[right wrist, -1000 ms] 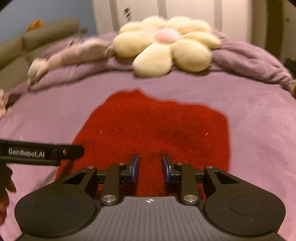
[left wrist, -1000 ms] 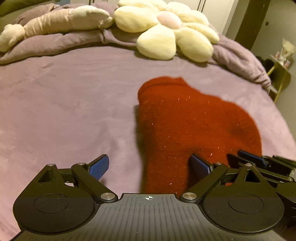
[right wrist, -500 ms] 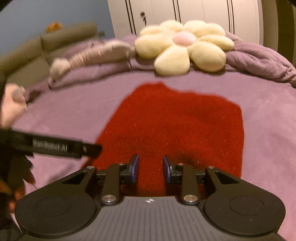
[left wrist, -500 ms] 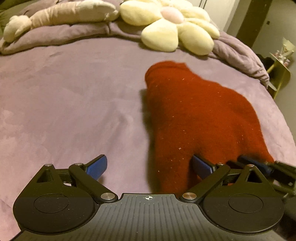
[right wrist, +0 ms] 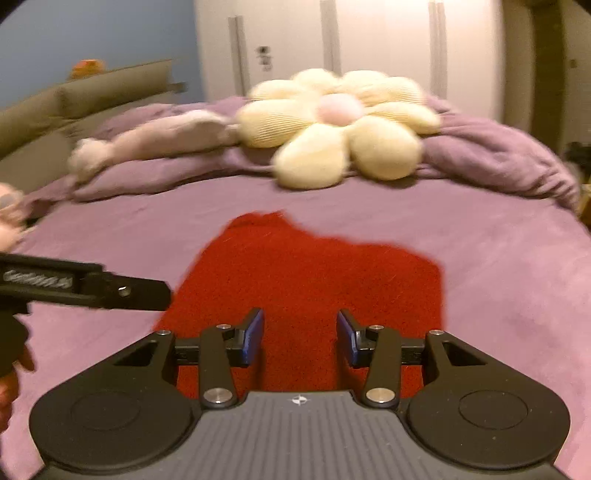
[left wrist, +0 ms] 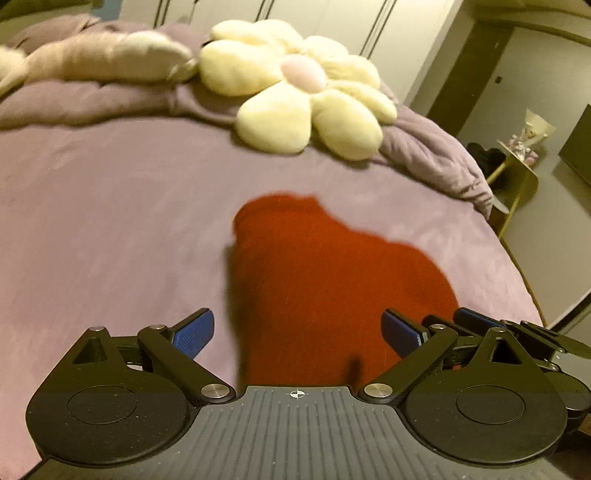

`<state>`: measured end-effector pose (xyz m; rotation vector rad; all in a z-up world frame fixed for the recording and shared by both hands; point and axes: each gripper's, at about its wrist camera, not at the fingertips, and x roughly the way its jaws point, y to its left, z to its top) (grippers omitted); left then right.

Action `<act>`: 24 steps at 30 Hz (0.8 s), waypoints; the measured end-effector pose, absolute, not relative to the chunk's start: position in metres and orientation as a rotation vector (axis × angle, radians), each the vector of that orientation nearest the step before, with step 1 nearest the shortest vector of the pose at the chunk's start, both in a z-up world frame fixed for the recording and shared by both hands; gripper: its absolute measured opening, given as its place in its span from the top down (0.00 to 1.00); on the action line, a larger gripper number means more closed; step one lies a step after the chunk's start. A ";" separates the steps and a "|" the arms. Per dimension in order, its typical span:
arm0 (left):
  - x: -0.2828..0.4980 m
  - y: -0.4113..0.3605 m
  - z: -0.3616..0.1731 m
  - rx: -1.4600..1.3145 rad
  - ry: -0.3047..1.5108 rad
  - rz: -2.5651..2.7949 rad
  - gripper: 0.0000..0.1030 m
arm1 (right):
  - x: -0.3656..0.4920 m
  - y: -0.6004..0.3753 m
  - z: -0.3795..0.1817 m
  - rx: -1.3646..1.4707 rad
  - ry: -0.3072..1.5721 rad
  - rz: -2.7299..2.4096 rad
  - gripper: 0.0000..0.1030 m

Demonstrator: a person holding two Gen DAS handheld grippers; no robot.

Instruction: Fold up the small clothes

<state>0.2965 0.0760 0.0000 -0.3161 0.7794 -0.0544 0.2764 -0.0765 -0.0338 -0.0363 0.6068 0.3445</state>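
Now | right tool (right wrist: 300, 338) just opened | red garment (right wrist: 314, 280) flat | label unreadable

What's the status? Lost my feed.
Left tongs open, right tongs just opening, nothing gripped. Red garment flat on purple bedspread. Nothing in the way.

A purple bed (right wrist: 498, 266) spreads across both views, its cover smooth in the middle. At its far end lies a cream flower-shaped cushion (right wrist: 340, 129) with a pale pink centre, resting on a bunched purple duvet (right wrist: 491, 155). Just beside the cushion, to its left, a long pale plush toy (right wrist: 155, 142) stretches along the same duvet. Behind the cushion stand white wardrobe doors (right wrist: 376, 40) with vertical handles. Left of the cushion runs an olive padded headboard (right wrist: 85, 99) against a blue wall (right wrist: 74, 33). Well to the cushion's right, off the bed, stands a small yellow side table (left wrist: 517, 173) with blurred things on it, near a dark door (left wrist: 469, 74)
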 end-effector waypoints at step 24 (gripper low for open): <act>0.368 0.066 -0.038 -0.266 0.870 0.083 0.00 | 0.370 -0.087 -0.072 0.054 0.742 0.243 0.51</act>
